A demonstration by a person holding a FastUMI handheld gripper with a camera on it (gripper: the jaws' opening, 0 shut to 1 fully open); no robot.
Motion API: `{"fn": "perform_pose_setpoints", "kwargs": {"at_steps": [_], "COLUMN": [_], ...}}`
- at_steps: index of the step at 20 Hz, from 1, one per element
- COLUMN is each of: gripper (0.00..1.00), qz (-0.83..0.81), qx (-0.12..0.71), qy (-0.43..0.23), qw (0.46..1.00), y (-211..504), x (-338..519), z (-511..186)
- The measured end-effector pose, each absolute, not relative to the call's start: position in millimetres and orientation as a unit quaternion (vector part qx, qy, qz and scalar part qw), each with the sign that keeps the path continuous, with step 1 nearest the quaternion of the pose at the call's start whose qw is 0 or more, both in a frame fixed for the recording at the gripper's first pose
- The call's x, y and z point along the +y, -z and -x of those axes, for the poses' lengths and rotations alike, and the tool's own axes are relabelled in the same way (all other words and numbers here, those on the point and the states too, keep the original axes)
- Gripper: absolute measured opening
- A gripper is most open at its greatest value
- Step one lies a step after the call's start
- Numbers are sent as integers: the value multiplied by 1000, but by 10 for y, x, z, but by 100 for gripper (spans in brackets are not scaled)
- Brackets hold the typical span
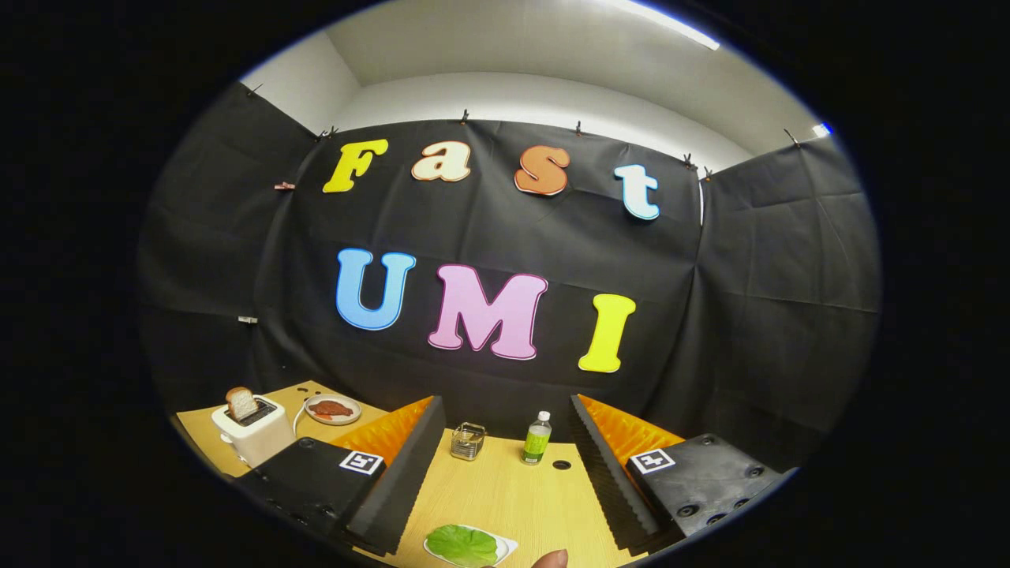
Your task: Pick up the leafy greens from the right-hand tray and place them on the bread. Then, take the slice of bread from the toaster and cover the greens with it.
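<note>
Leafy greens [462, 545] on tray [505, 544], between spread tool [497, 473] fingers.

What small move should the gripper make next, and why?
Probably tip and lower the gripper toward the leafy greens. The fingers stand wide open with nothing between them, and the greens lie untouched on their tray, low between the fingers. The bread slice stands in the toaster, so that step comes later.
</note>
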State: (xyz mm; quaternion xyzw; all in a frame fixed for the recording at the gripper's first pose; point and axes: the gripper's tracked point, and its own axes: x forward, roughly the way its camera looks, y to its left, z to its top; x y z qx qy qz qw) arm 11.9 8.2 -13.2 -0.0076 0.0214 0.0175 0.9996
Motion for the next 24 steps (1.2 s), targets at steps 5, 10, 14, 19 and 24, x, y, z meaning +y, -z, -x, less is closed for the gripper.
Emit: {"fn": "perform_pose_setpoints", "kwargs": {"at_steps": [5, 10, 14, 19, 24], "gripper": [96, 96, 93, 88, 74], "qz": [20, 7, 20, 21, 14], "qx": [178, 317, 405, 480, 532], "qy": [-109, -164, -184, -195, -196], "qw": [978, 934, 895, 855, 824], "y": [1132, 2136, 2928, 3754, 4286], "x": [385, 551, 559, 632, 696], "z": [-89, 41, 82, 104, 76]}}
